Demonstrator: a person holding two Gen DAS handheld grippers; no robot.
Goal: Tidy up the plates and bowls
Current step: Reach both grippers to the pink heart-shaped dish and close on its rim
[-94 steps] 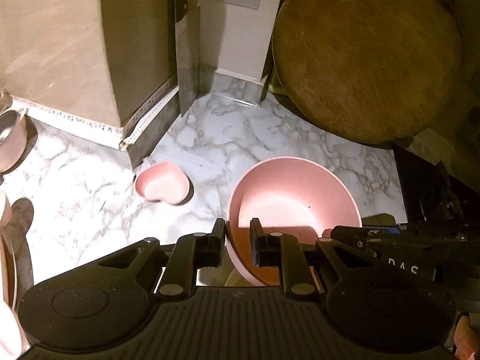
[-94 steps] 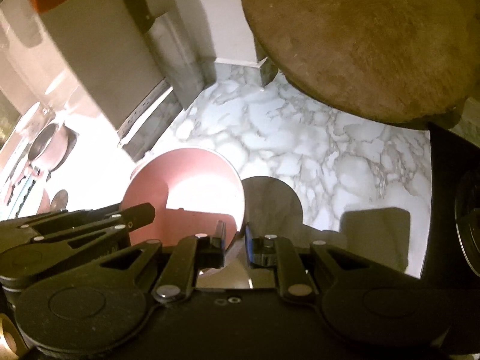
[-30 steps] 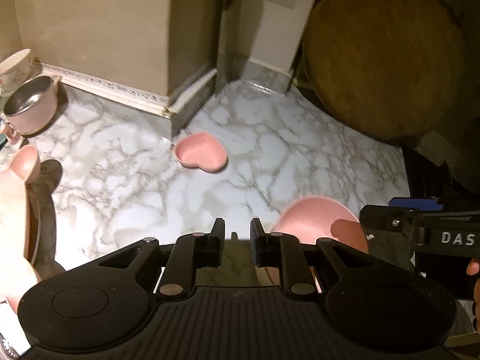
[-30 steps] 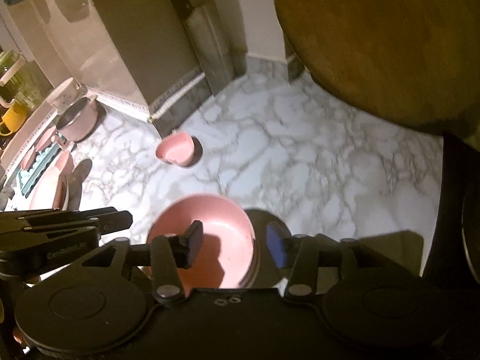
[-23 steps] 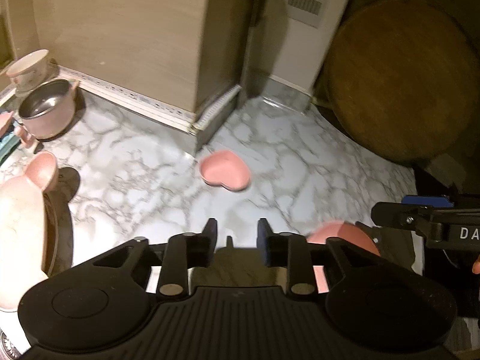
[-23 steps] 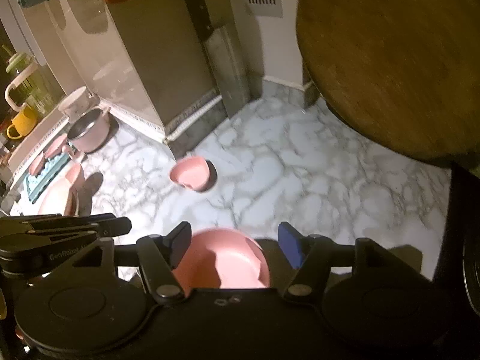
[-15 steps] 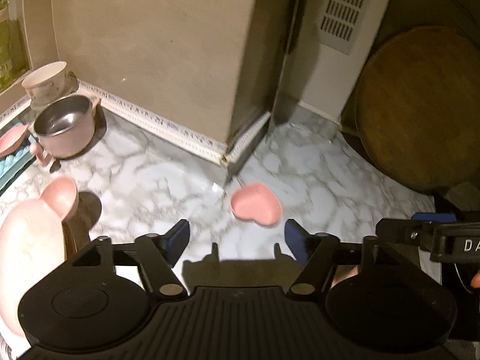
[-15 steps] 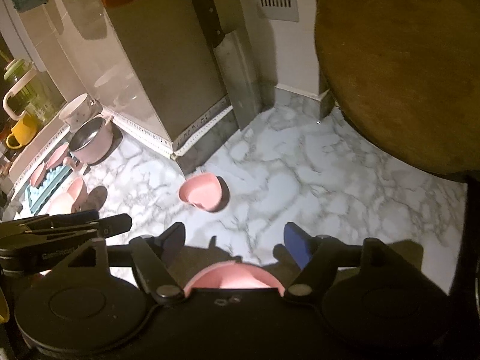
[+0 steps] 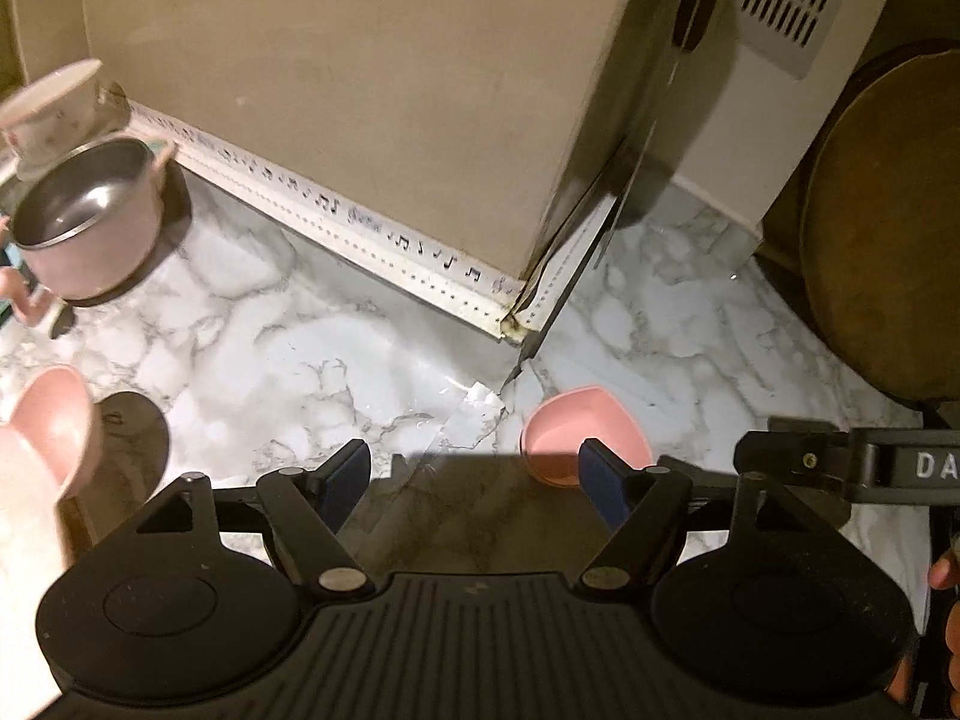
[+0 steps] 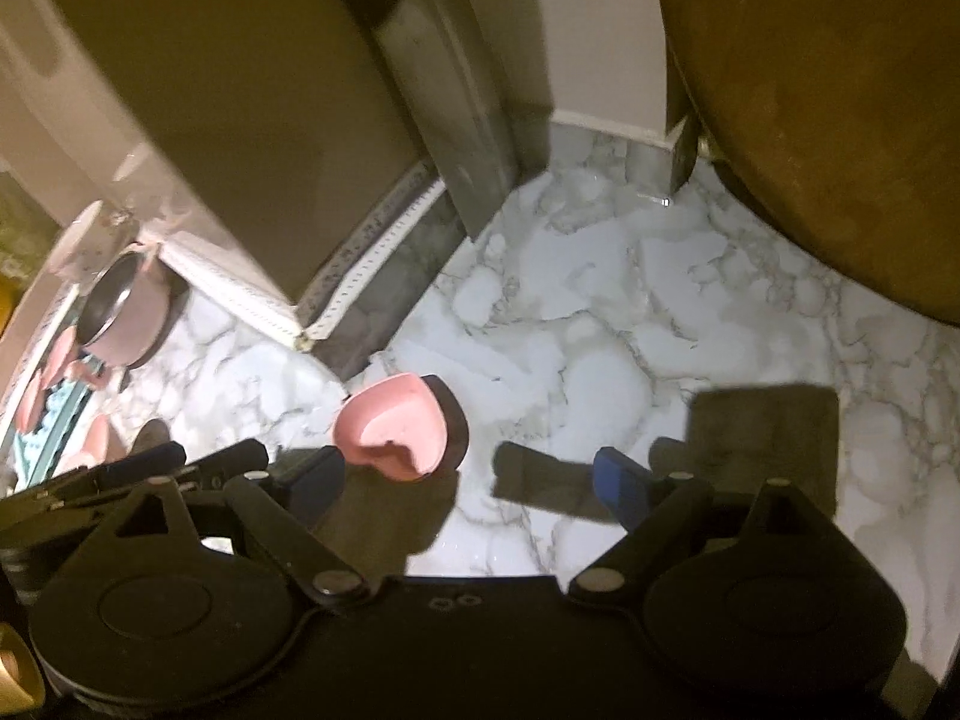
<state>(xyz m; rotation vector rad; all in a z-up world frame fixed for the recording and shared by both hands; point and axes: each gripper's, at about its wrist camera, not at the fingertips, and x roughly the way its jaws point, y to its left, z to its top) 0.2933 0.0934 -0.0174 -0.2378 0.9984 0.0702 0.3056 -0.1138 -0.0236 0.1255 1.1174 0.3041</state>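
Both tools open over the marble table, nothing gripped.

Left tool and right tool just spread wider, jaws well apart and empty. Pink heart-shaped bowl upright on the table, just ahead of the right tool's left finger, partly hidden behind the left tool's right finger in the left view. Pink pot far left by the wall; round wooden board leaning at right.
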